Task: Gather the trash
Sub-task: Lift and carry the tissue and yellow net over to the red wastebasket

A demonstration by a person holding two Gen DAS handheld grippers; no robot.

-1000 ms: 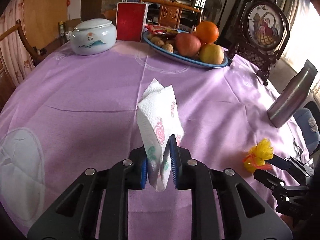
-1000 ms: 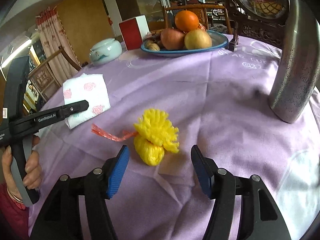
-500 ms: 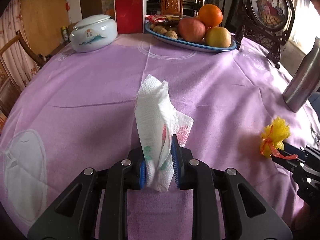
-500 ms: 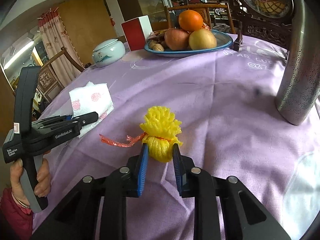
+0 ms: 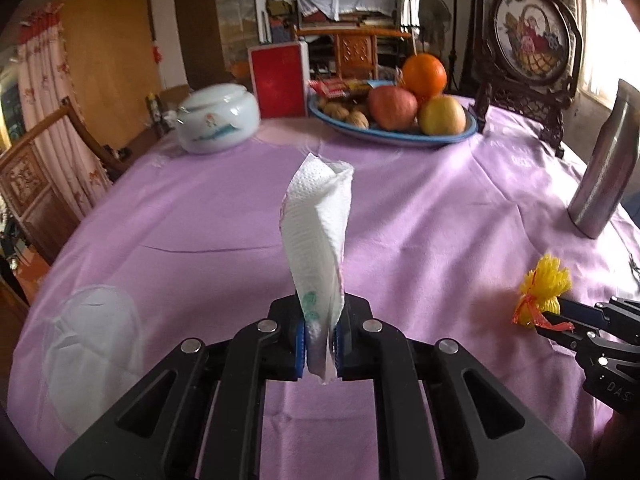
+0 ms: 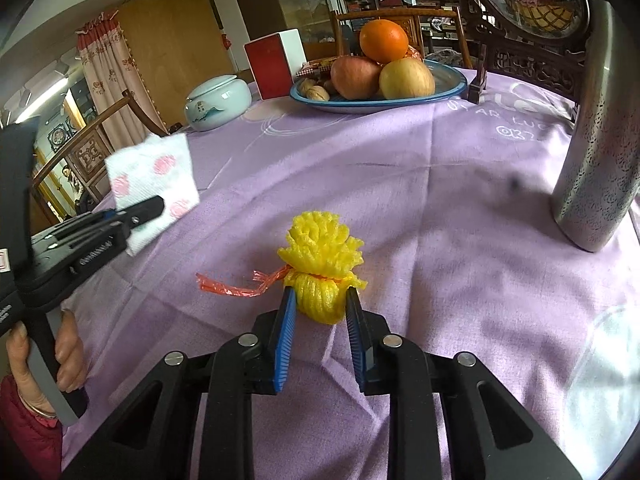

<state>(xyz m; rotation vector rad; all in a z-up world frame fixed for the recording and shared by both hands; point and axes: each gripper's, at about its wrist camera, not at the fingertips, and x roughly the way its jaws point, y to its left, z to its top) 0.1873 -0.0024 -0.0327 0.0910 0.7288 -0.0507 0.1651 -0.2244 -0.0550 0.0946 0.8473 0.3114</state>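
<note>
My left gripper [image 5: 320, 338] is shut on a white paper napkin [image 5: 318, 240] with pink rose prints and holds it upright above the purple tablecloth [image 5: 420, 220]. The napkin also shows in the right wrist view [image 6: 154, 176], clamped at the left. My right gripper [image 6: 320, 312] is shut on a yellow foam fruit net [image 6: 322, 256] tied with a red strip [image 6: 236, 284]. The net is lifted slightly off the cloth. It also shows in the left wrist view [image 5: 542, 290] at the right, held by the right gripper [image 5: 560, 316].
A blue fruit plate [image 5: 452, 136] with an orange, apples and walnuts stands at the back. Beside it are a red box [image 5: 278, 82] and a white lidded jar [image 5: 216, 118]. A steel bottle [image 5: 606, 164] stands at the right. A framed ornament [image 5: 528, 44] stands behind.
My right gripper closed on the yellow net and lifted it slightly. My left gripper raised the napkin higher off the cloth, and the napkin now stands upright.
</note>
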